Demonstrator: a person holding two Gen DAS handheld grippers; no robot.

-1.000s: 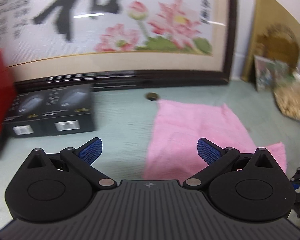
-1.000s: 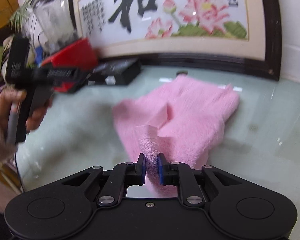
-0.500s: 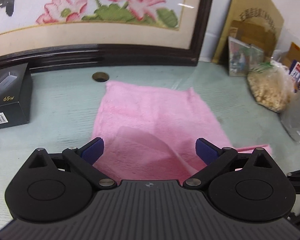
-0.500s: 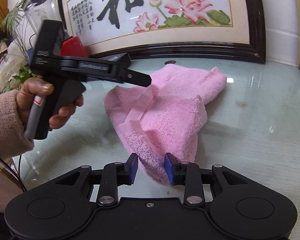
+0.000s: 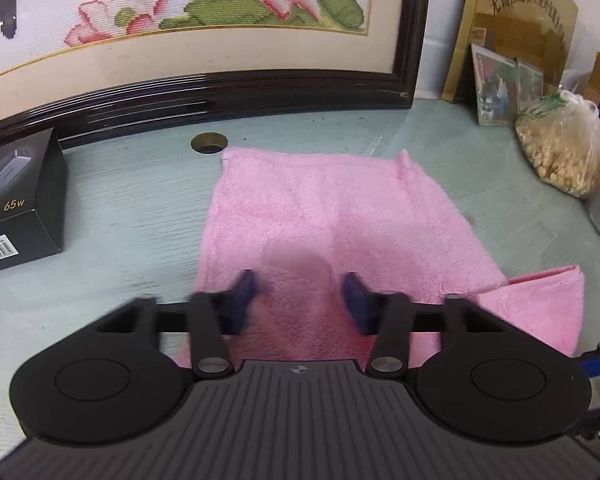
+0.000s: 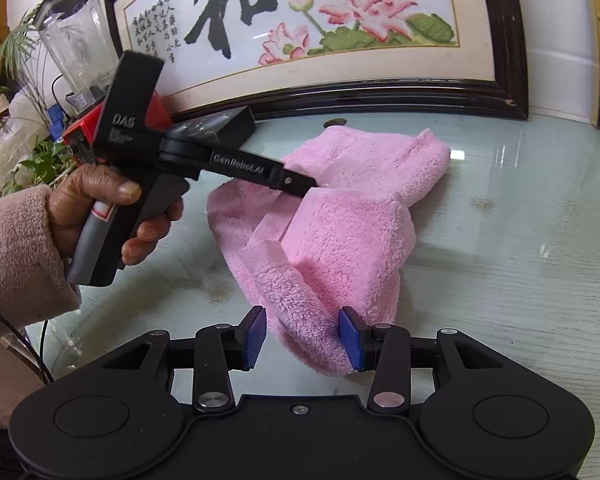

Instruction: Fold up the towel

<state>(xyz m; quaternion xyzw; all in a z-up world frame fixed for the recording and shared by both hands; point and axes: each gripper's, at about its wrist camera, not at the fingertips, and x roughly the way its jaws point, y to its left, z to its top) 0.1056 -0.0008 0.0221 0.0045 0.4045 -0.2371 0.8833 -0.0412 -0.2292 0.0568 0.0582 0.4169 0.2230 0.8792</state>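
My left gripper point(image 5: 300, 296) was closing around a raised fleecy ridge of pink towel point(image 5: 340, 208); my right gripper point(image 6: 302, 334), opening, straddled the plush six-o'clock corner.

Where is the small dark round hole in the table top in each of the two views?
Left wrist view: the small dark round hole is upper left of centre, at the far left corner of the fluffy pink towel.
Right wrist view: only its edge shows, upper centre, behind the towel's far edge.
Shared landmark: the dark-framed lotus embroidery, just behind the hole.
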